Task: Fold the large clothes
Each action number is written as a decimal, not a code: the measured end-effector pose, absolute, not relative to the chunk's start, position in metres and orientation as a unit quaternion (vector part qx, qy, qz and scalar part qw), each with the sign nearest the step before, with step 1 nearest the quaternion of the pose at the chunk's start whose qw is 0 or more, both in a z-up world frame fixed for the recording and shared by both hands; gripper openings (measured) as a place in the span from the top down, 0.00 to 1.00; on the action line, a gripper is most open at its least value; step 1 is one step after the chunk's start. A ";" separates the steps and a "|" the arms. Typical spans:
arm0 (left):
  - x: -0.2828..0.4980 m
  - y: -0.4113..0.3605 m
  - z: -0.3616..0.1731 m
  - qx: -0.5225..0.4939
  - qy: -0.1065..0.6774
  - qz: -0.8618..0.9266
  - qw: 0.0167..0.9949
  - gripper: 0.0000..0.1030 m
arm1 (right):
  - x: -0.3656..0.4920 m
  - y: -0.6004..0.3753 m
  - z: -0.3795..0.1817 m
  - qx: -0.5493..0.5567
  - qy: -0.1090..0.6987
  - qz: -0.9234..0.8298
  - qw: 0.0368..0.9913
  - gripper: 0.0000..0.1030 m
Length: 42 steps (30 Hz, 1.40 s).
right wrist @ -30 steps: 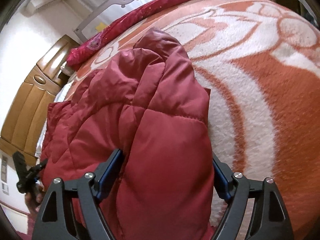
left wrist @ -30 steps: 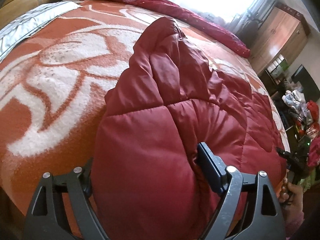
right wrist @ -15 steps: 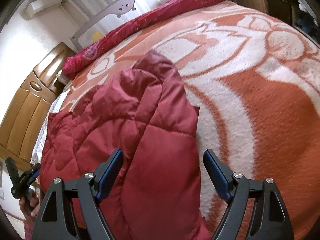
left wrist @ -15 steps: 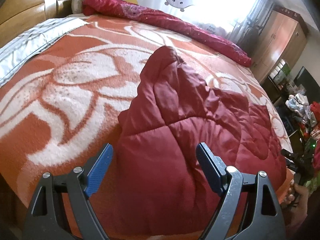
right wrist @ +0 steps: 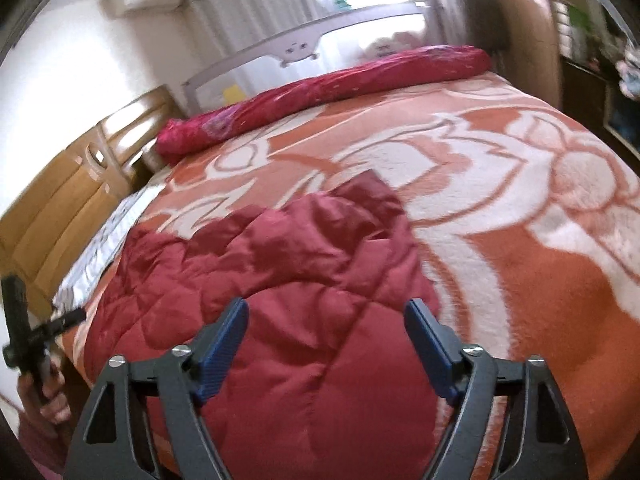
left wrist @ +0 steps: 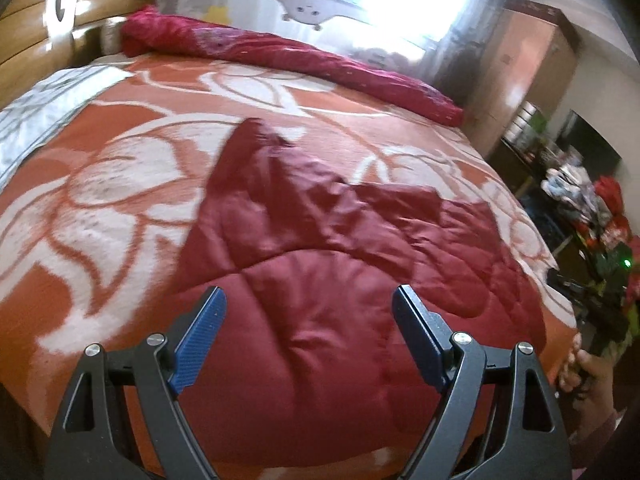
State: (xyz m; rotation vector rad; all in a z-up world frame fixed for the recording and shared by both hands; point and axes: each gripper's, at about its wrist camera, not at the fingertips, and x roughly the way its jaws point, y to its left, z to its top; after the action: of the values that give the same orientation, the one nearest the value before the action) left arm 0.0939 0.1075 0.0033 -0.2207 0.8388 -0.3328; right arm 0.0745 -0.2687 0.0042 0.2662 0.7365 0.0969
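Note:
A dark red quilted puffer jacket (left wrist: 332, 264) lies folded on the near part of the bed, also in the right wrist view (right wrist: 288, 280). My left gripper (left wrist: 310, 304) is open and empty, raised above the jacket's near edge, not touching it. My right gripper (right wrist: 328, 316) is also open and empty above the jacket's near end. Both have blue pads. The left gripper also shows at the left edge of the right wrist view (right wrist: 24, 336), held in a hand.
The bed has an orange and white flowered blanket (left wrist: 132, 176) (right wrist: 540, 240). A rolled red quilt (left wrist: 288, 56) (right wrist: 320, 88) lies along its far side by a grey rail. A wooden headboard (right wrist: 52, 208), a wardrobe (left wrist: 524, 72) and a cluttered shelf (left wrist: 588, 208) surround it.
Both grippers have let go of the jacket, opened, and drawn back and up from it. The jacket now lies flatter on the bed.

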 end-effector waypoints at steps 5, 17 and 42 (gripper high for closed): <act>0.102 0.074 0.002 -0.089 0.417 -0.205 0.881 0.17 | 0.092 -0.236 -0.006 0.106 0.392 0.084 0.910 0.58; 0.152 0.036 -0.034 -0.035 0.483 -0.183 0.856 0.17 | 0.148 -0.188 -0.043 0.055 0.455 0.109 0.882 0.62; 0.290 0.071 -0.086 -0.107 0.558 -0.064 0.821 0.16 | 0.211 -0.290 -0.082 0.185 0.475 -0.021 0.860 0.62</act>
State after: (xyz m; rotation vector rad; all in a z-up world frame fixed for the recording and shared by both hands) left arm 0.2903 0.0711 -0.0862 -0.2273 1.1869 -0.1360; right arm 0.2106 -0.2900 -0.0825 0.3876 0.9963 -0.0449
